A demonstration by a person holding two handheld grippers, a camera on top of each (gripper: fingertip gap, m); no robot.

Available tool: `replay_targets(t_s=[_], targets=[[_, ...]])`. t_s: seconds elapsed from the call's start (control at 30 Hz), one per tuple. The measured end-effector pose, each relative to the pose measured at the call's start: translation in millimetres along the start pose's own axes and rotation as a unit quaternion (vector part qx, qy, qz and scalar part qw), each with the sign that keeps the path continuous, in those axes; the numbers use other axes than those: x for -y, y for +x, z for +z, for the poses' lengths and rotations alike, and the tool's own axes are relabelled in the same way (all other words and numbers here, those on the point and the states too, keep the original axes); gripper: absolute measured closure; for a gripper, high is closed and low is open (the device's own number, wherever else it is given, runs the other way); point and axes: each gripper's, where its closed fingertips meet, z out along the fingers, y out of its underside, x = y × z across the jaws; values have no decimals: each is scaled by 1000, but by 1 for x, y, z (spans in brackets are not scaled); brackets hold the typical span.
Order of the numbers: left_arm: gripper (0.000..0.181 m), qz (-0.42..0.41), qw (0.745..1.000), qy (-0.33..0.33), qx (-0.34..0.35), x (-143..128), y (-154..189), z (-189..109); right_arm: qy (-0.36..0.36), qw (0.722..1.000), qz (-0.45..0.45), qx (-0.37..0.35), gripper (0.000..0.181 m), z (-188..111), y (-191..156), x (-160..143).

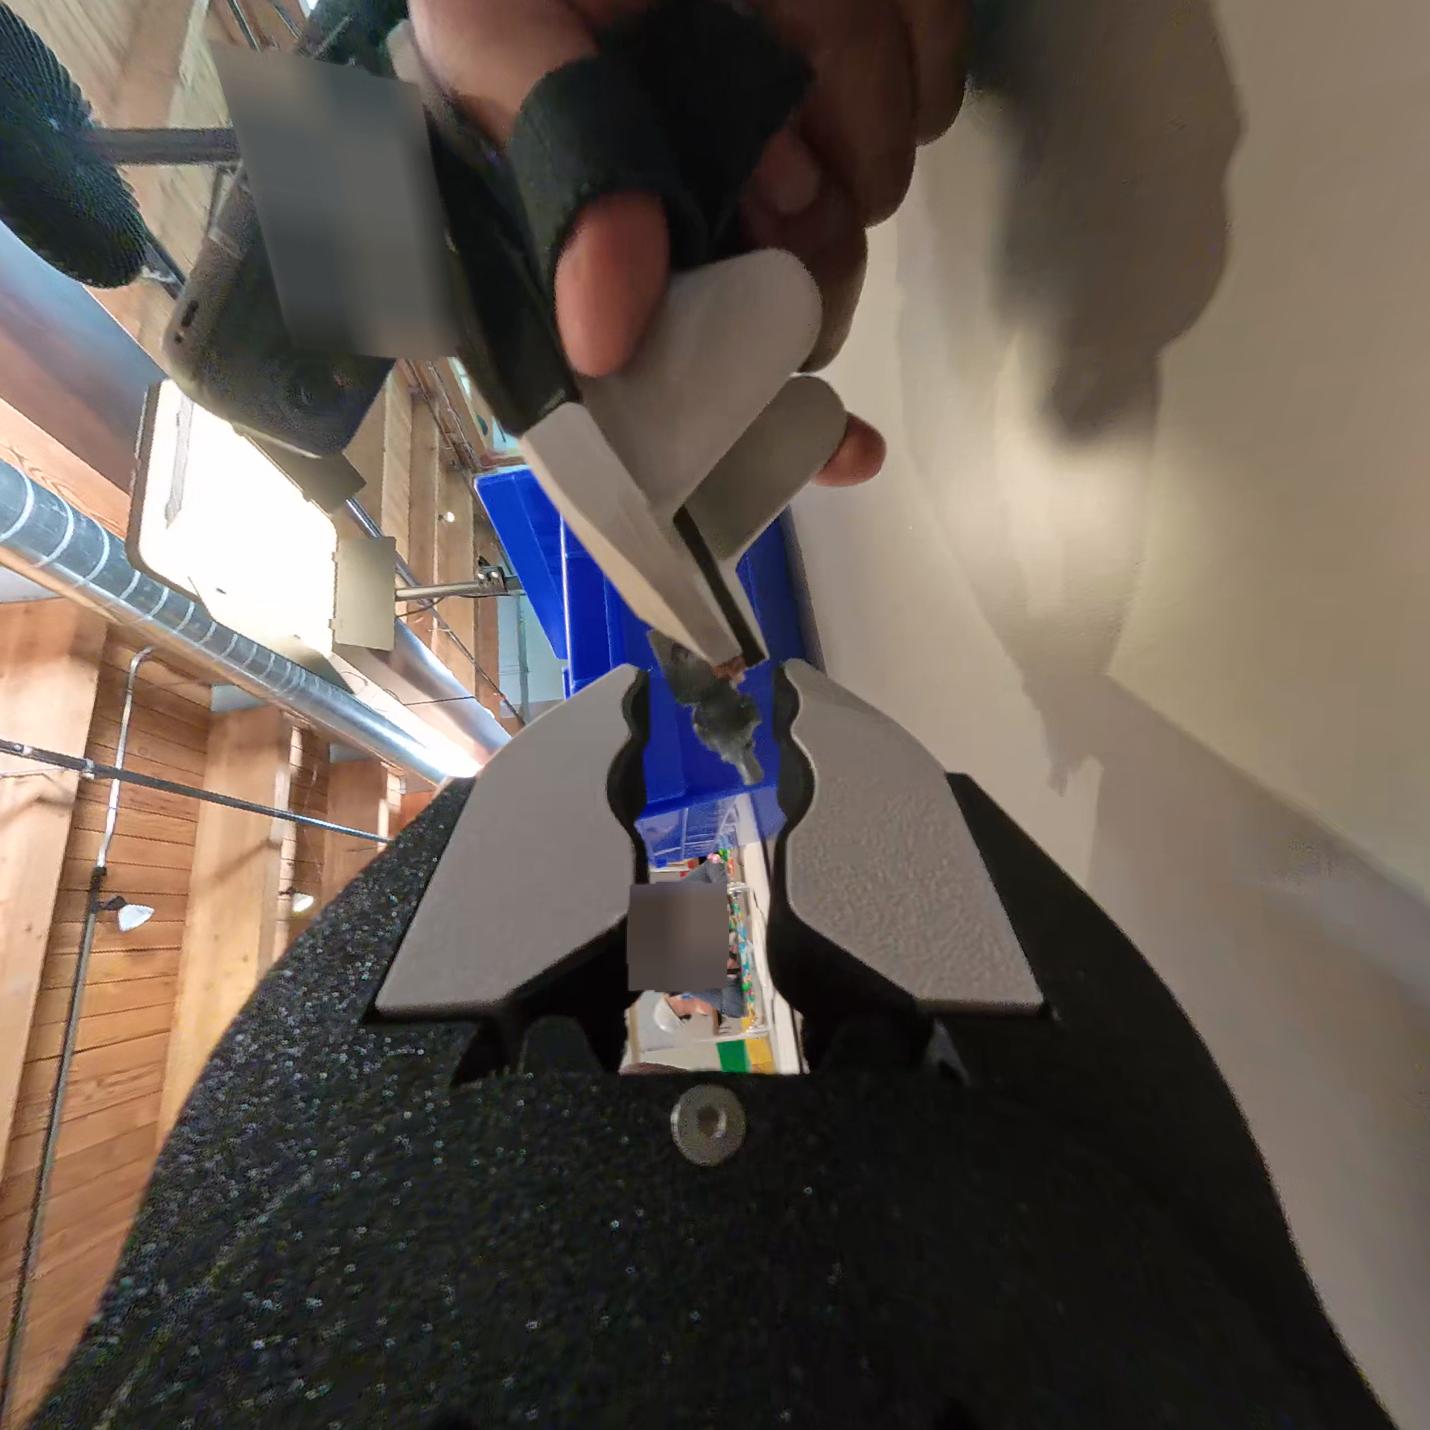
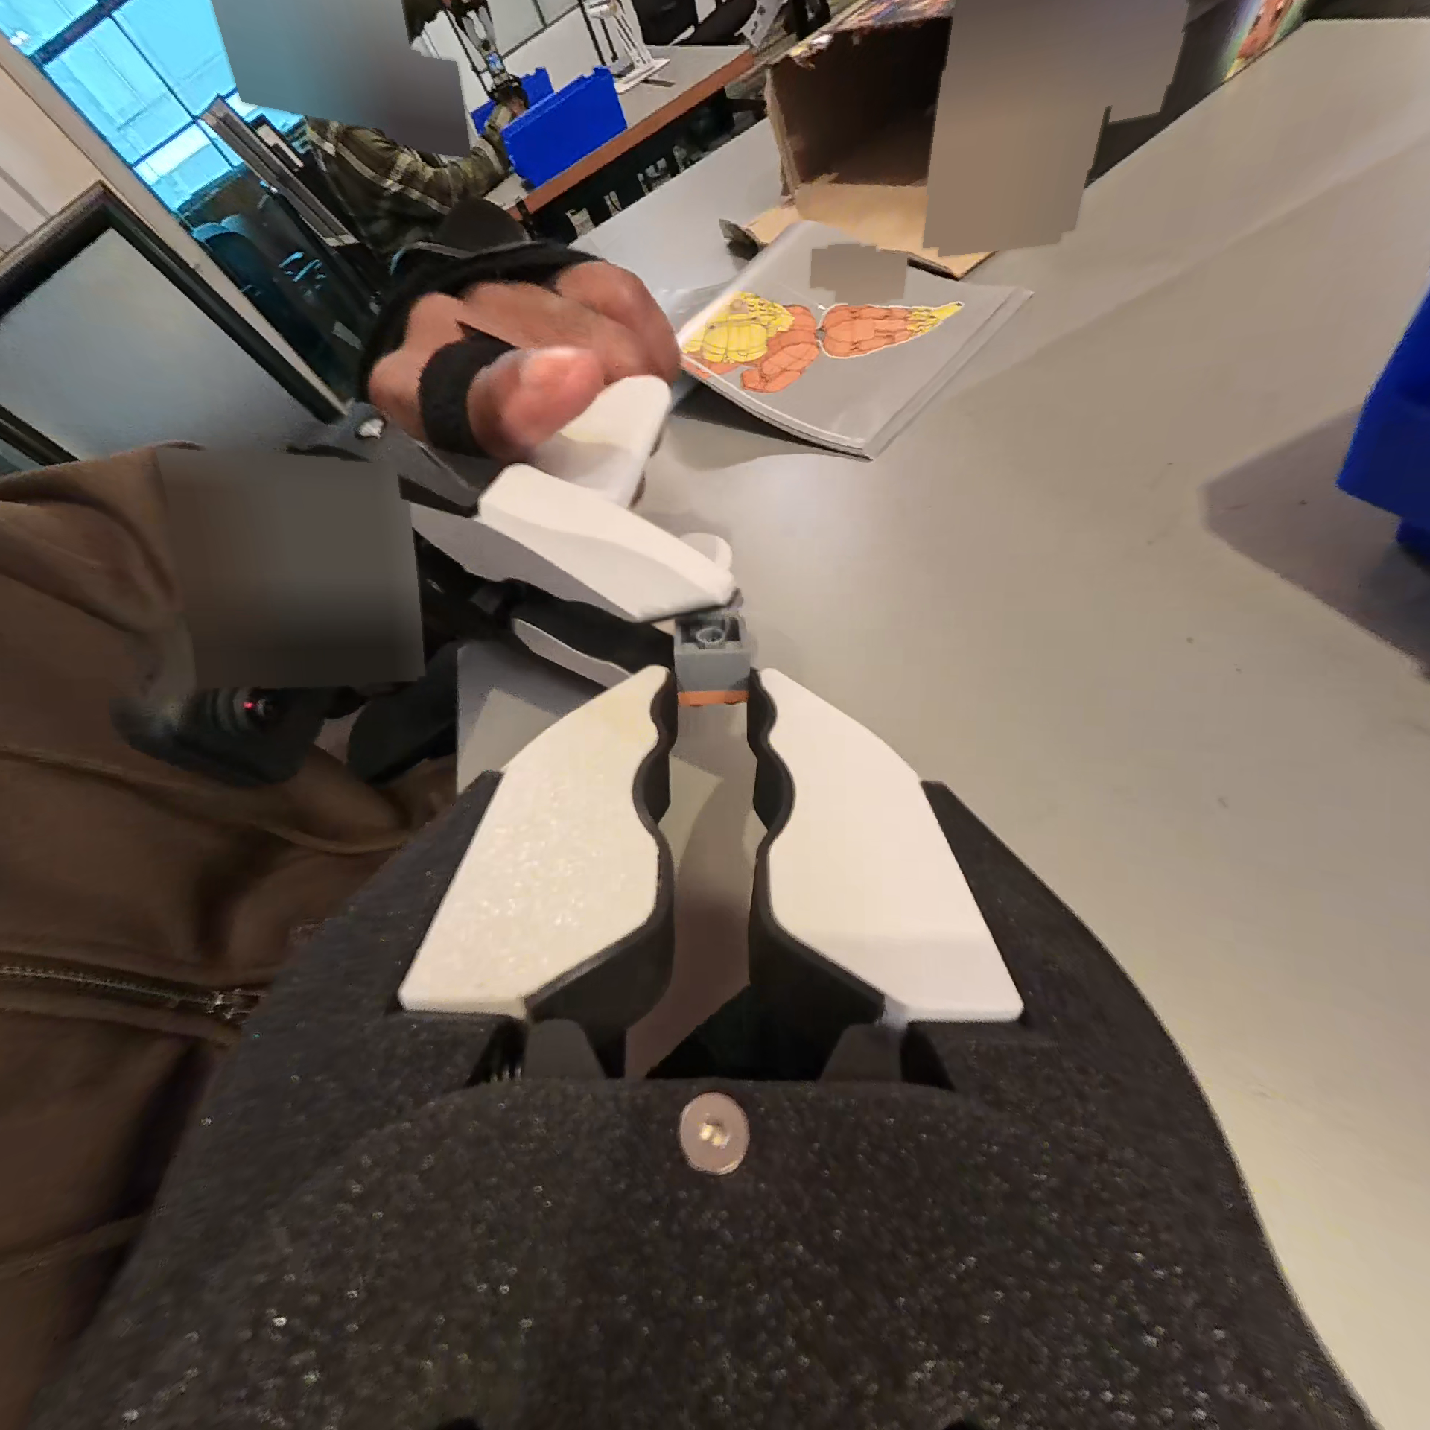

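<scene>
In the left wrist view, the left tool [image 1: 710,681] is seen with its two fingers spread apart and nothing clamped between them. Just beyond its fingertips a small grey brick piece [image 1: 716,708] is seen, blurred, its long axis running roughly away from the right tool [image 1: 735,646] that grips it at the upper end. The right tool's fingers are drawn together on that end of the piece, a thin brown part showing at the grip. A blue bin [image 1: 603,588] lies behind the piece, and the pale desk [image 1: 1161,542] fills the side beyond it.

In the right wrist view, the right tool [image 2: 710,685] is seen clamped on the grey brick piece [image 2: 712,658], which points forward from the fingertips, its hollow end facing up and away, a brown plate at its near end. The left tool [image 2: 727,603], held by a gloved hand [image 2: 526,364], is seen just beside the piece's far end; whether it touches cannot be told. Beyond the piece, a printed booklet [image 2: 851,356] lies on the grey desk [image 2: 1083,696], with a cardboard box [image 2: 843,139] behind it
</scene>
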Motion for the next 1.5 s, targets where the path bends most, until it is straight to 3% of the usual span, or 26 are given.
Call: replay_targets(t_s=[0.2,0.37,0.67,0.97,1.07,1.1,1.13,1.3,1.4,1.47,1.5], targets=[[160,-4,999,-23,23,-2,-4,0,10,1000,-23,-15,164,1,-2,3],[165,-115,993,-16,5,-1,-8,0,23,993,-101,-52,164,-2,-2,8],[164,-240,967,30,-82,8,0,-3,-9,985,-166,-36,164,-6,-7,2],[165,-335,924,75,-167,21,6,-6,-55,975,-215,0,164,-11,-11,-11],[165,-376,901,93,-196,24,7,-8,-65,970,-232,11,164,-12,-13,-14],[166,-398,890,96,-202,23,5,-8,-69,968,-239,9,180,-14,-12,-16],[166,-426,870,108,-224,25,5,-11,-64,964,-257,-6,181,-14,-8,-14],[166,-549,795,135,-221,23,-4,-10,30,969,-243,-24,180,-26,-3,9],[166,-622,741,153,-204,18,-15,-11,62,954,-284,-69,165,-33,0,15],[166,-646,727,156,-170,11,-23,-10,77,940,-317,-98,163,-34,-2,19],[166,-644,736,150,-148,7,-25,-9,77,941,-310,-112,163,-33,-1,20]])
